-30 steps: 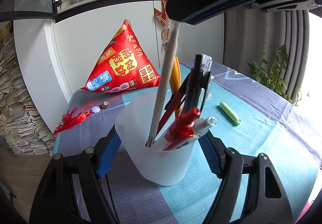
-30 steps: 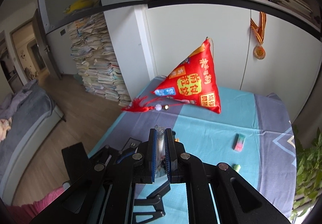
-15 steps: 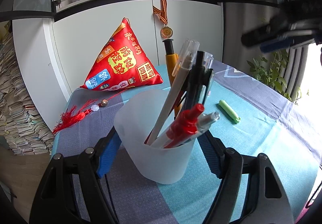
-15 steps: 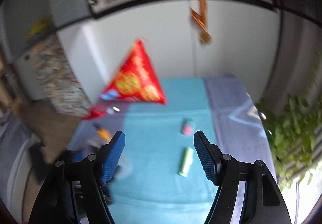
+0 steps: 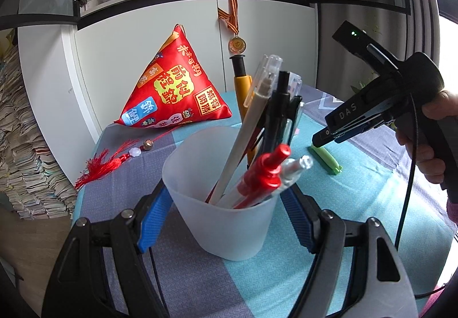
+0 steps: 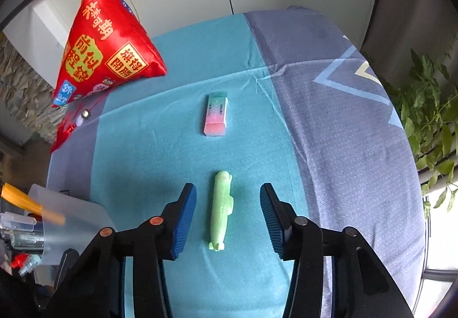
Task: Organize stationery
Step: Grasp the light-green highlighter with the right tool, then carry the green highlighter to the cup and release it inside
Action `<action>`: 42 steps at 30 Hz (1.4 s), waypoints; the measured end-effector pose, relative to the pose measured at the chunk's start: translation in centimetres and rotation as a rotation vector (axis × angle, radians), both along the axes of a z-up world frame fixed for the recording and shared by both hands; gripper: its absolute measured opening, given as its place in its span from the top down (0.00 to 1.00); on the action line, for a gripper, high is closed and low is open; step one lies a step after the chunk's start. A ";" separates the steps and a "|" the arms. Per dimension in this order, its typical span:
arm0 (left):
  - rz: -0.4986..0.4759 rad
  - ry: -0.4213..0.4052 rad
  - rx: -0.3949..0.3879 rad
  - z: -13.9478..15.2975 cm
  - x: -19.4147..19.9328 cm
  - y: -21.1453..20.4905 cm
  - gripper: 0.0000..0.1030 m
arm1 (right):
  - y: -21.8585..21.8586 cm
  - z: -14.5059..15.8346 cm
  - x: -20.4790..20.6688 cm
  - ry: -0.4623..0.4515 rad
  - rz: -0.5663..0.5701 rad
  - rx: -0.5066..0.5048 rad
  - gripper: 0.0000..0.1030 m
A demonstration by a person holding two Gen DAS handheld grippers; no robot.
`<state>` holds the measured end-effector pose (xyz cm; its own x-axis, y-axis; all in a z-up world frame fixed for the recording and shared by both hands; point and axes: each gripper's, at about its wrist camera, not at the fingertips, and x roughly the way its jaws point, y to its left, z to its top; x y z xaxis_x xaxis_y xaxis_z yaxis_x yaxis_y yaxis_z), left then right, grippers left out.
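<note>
the left gripper (image 5: 223, 215) has its blue pads pressed on either side of a frosted plastic cup (image 5: 226, 203), which stands on the tablecloth (image 5: 372, 203) at about 6 o'clock in the left wrist view. the cup holds a bundle of pens (image 5: 266, 146): a red-capped one lying low toward 3 o'clock, a white one leaning up toward 1 o'clock, black ones behind it, and an orange barrel at the back.

the right gripper (image 6: 227, 218) points steeply down at the cloth. its jaws have just been closing but the pads stand apart, with the green highlighter (image 6: 220, 209) lying between them lengthwise, touched by neither. in the left wrist view that same gripper comes in from 3 o'clock, a person's hand (image 5: 435, 140) on its handle, its tip just over the highlighter's near end.

further out at 12 o'clock from the highlighter lies a pink-and-green eraser (image 6: 216, 113), apart from it on the teal stripe. beyond, toward 10 o'clock, a red pyramid-shaped pouch (image 6: 106, 52) sits at the table's far edge, its red tassel (image 5: 106, 163) trailing over the cloth. a medal (image 5: 237, 45) hangs on the white cupboard behind, and a leafy plant (image 6: 429, 106) stands at 3 o'clock.
</note>
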<state>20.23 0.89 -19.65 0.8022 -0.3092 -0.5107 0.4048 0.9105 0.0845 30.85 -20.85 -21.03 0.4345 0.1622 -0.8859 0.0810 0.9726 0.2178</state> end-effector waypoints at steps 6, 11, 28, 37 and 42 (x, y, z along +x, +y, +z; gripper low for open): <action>0.000 0.000 0.000 0.0 0.0 0.0 0.27 | 0.9 -0.9 0.9 0.031 0.014 0.000 0.62; 0.000 0.000 0.000 0.0 0.0 0.0 0.27 | 1.4 -1.5 1.8 0.047 0.025 -0.018 0.79; -0.001 0.006 0.000 -0.1 0.0 0.0 0.28 | 1.7 5.9 -5.2 -0.157 0.077 0.025 0.86; -0.002 0.004 0.001 -0.2 -0.1 -0.1 0.28 | 5.9 12.2 -8.1 -0.324 0.256 0.148 0.86; -0.001 0.007 0.000 -0.1 0.0 -0.1 0.28 | 9.4 14.5 -8.1 -0.430 0.345 0.157 0.86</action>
<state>20.25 0.78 -19.79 0.7987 -0.3096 -0.5160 0.4058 0.9103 0.0819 22.74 -11.44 -6.48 0.6489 0.4740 -0.5952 -0.3633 0.8803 0.3051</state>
